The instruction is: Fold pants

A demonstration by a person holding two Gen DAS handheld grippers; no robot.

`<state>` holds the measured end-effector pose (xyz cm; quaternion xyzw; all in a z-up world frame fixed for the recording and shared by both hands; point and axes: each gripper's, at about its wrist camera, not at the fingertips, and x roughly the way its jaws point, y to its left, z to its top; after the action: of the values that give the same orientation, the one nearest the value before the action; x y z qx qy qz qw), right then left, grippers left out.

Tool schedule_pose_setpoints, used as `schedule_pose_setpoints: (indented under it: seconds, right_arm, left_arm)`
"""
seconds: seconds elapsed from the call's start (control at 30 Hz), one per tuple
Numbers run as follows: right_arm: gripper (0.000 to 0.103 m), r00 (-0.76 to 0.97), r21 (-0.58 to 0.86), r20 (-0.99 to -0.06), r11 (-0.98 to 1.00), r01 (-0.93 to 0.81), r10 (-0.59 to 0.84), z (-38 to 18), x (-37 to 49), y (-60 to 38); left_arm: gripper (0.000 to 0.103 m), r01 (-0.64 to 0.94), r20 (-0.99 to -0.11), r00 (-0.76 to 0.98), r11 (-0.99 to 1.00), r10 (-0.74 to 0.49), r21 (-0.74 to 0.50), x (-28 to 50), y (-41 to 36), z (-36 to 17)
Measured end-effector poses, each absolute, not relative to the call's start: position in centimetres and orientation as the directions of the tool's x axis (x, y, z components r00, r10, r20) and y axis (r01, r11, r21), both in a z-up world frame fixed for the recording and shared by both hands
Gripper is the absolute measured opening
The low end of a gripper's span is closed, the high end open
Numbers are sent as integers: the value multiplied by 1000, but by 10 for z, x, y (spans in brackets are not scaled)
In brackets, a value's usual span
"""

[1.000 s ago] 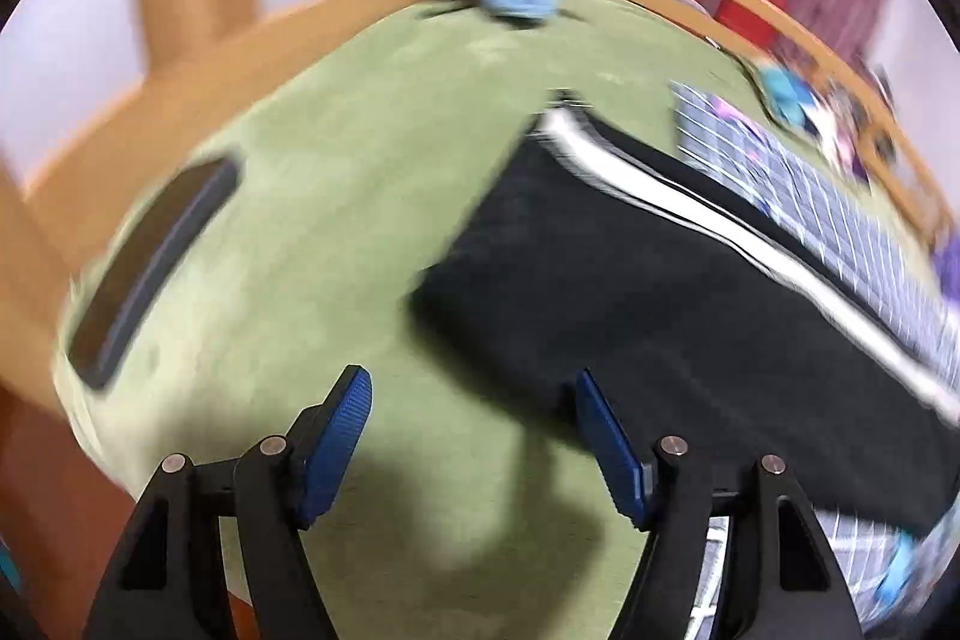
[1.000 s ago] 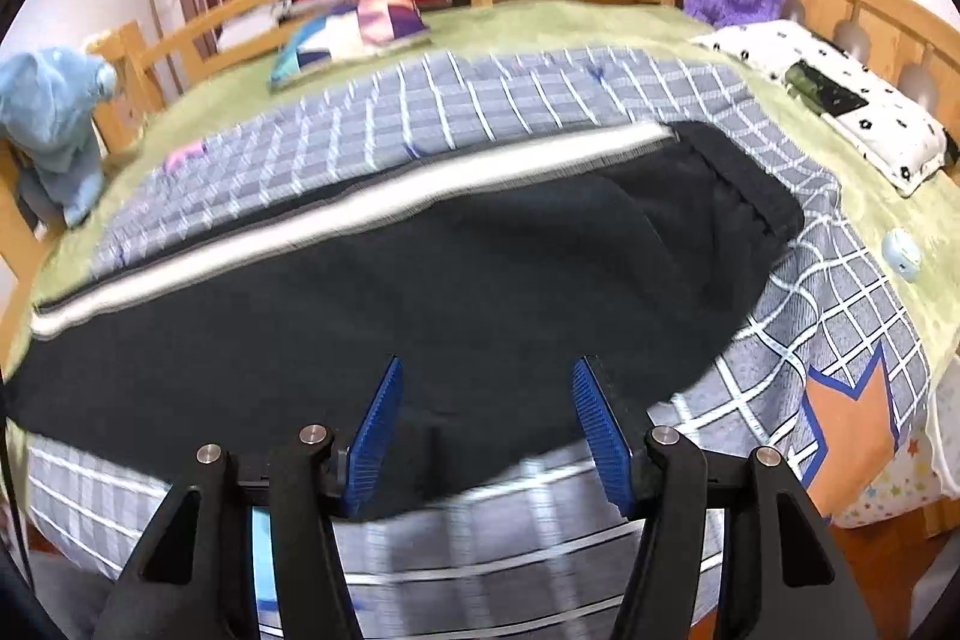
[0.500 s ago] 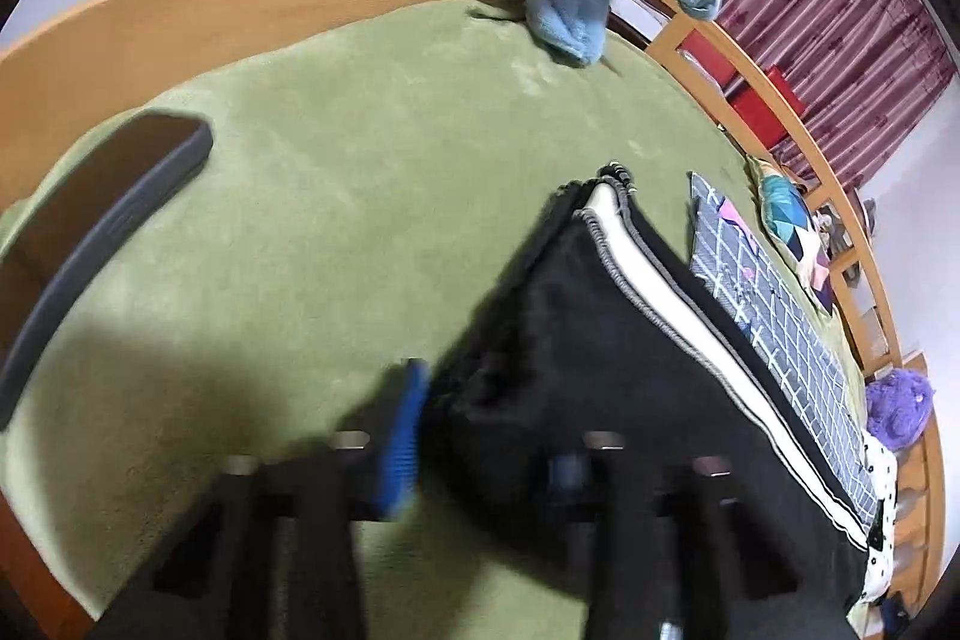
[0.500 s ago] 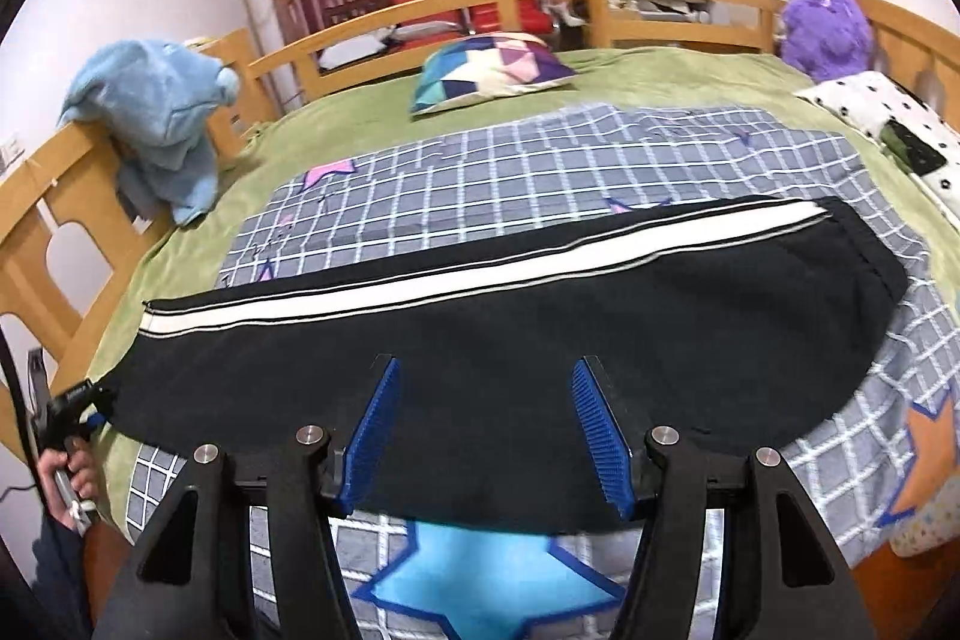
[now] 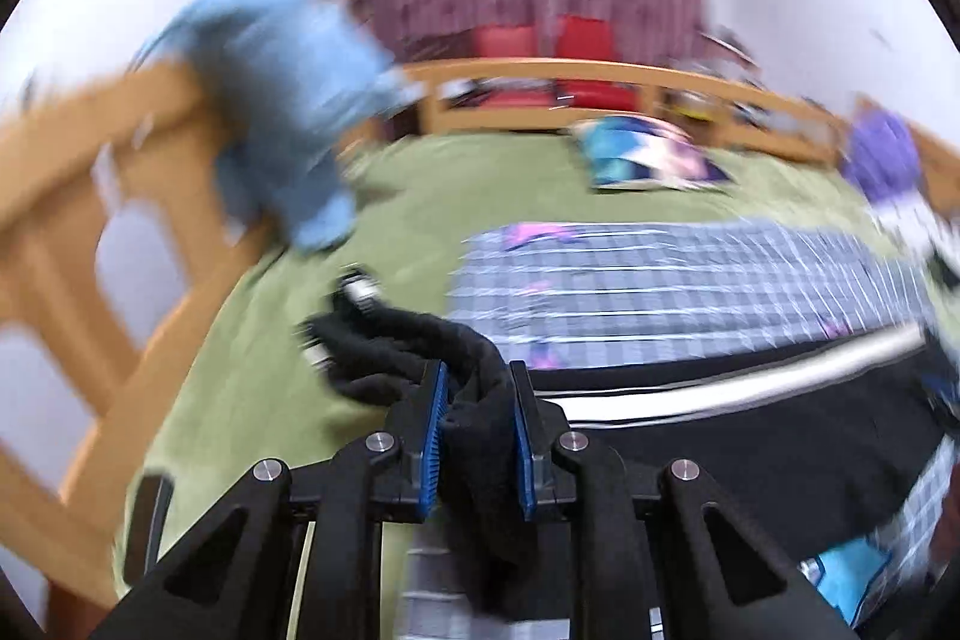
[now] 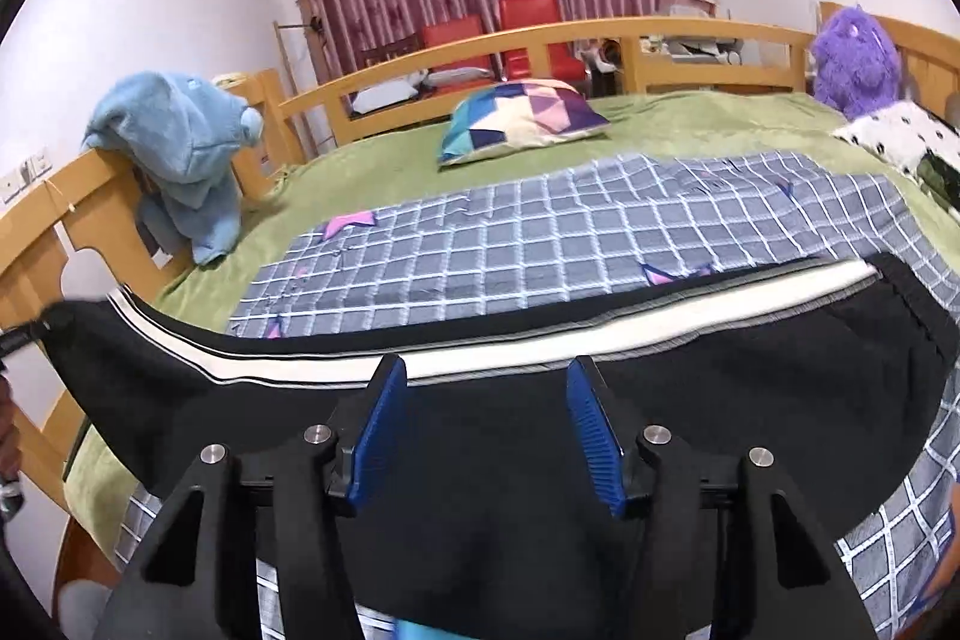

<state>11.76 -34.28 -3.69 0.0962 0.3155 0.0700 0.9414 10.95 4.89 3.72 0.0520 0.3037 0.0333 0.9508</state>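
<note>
— Left wrist view: what's changed?
— The left claw [image 5: 477,415], open over the pants [image 5: 750,436] half a second ago, is now clenched on their bunched left end, lifted off the bed [image 5: 420,196]. The picture is blurred.
— And the right wrist view?
— The right claw [image 6: 486,430] stays released, hovering over the pants' [image 6: 750,400] middle. Their left end has risen off the quilt [image 6: 570,232]; the right end still lies on it.

Black pants [image 6: 600,400] with white side stripe, stretched lengthwise across checked blanket, cuff end bunched and lifted
</note>
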Motion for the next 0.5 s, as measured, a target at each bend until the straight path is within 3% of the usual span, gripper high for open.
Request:
schedule_pose_setpoints:
  seconds: [0.1, 0.2, 0.33, 0.5]
  right_arm:
    - [55, 778, 230, -603, 972, -42, 176, -45, 119, -374]
    - [55, 777, 247, -616, 968, 39, 126, -52, 109, -414]
    - [55, 773, 320, -622, 941, 107, 124, -68, 92, -461]
    - [55, 729, 266, -681, 951, 156, 71, -91, 70, -487]
  left_arm:
    - [19, 79, -585, 811, 987, 20, 143, 116, -23, 29]
    - [12, 213, -631, 769, 972, -104, 99, 126, -99, 2]
    - [12, 350, -678, 698, 936, -233, 39, 131, -184, -57]
    - [15, 408, -767, 567, 911, -301, -56, 126, -216, -109]
